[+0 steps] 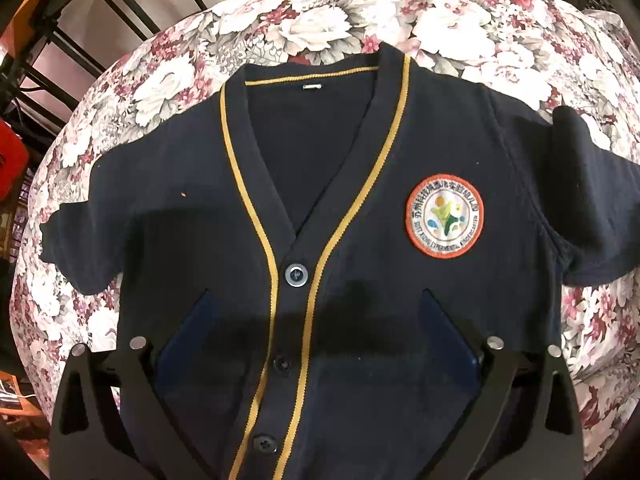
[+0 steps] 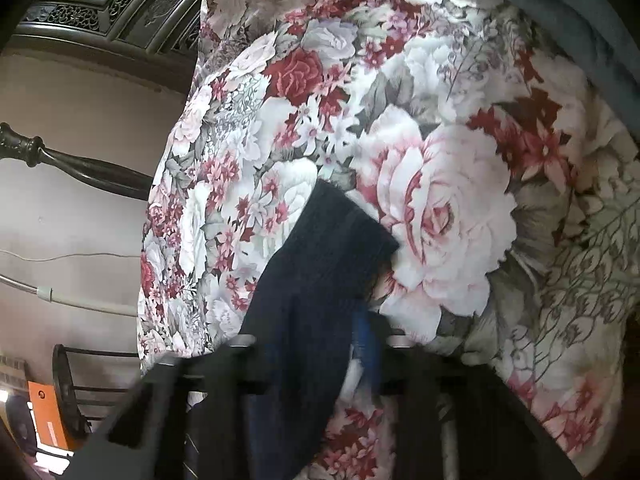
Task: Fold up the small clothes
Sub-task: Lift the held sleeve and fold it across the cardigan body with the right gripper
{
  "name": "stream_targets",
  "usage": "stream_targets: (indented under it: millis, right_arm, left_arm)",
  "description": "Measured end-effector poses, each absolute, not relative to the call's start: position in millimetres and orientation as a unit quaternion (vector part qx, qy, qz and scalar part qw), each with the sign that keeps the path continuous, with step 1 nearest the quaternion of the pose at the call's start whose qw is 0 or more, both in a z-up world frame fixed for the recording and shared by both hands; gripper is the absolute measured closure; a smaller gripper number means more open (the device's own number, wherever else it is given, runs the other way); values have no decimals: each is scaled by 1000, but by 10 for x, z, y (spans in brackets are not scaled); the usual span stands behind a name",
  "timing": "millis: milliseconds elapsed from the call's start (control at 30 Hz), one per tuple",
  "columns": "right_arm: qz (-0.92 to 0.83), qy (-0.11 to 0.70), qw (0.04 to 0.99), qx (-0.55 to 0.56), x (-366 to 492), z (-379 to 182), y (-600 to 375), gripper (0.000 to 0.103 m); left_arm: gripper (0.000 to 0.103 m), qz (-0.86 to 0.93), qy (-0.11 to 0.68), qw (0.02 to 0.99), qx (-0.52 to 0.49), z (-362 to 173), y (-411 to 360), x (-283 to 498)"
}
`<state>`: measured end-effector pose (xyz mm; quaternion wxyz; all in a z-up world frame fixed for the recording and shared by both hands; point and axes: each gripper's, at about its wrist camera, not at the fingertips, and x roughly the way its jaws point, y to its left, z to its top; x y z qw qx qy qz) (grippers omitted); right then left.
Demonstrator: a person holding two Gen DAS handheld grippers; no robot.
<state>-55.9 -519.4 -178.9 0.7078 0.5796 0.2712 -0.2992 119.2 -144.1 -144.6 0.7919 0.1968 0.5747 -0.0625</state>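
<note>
**Navy cardigan laid out on a flowered cloth**

A small navy cardigan (image 1: 360,208) is seen spread face up on a flowered cloth (image 1: 304,20), its collar away from the left wrist camera and its short sleeves stretched out to either side. The V-neck and front opening are edged with a mustard-yellow stripe (image 1: 248,184). A round badge (image 1: 445,219) with an orange rim is sewn on the chest at the picture's right; Chinese characters run round its top and Latin capitals round its bottom, of which "EXPERIMENTAL" can be made out, the rest being too small to read. A small pale label (image 1: 312,87) is fixed inside the collar, its writing unreadable. Three buttons are fastened down the front: a pale grey one (image 1: 296,274) at the top and two dark ones below it.

The left gripper (image 1: 316,300) is held above the lower front of the cardigan with its jaws set wide apart, nothing between them.

In the right wrist view, a sleeve (image 2: 320,280) of the cardigan is caught in the right gripper (image 2: 320,340), whose jaws are closed narrowly on the knit; the sleeve end extends past the fingers over the flowered cloth. Dark carved wooden furniture (image 2: 120,4) is seen beyond the cloth's edge.
</note>
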Motion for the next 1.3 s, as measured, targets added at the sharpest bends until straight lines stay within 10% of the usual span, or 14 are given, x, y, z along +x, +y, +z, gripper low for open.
stream_targets:
  millis: [433,567,633,700,1300]
  right_arm:
    - [-338,260,641,638,-1115,-1898,-5120,89]
    - [-324,266,669,613,-999,-1796,-5111,60]
    - [-333,272,673,601,-978,-1787,-5105,64]
    - [-339,269,672,602,-1001,-1800,-5114,89]
    - [-176,278,800,503,-374,-694,-4106,90]
  left_arm:
    - [4,-73,587,780,207,-1562,-1651,1225]
    - [4,-85,585,775,221,-1618,-1780,1183]
    - [4,-89,577,778,231,-1601,-1830,1164]
    - [4,-88,571,781,237,-1585,-1840,1161]
    - [4,-81,563,810,139,-1011,-1449,1375]
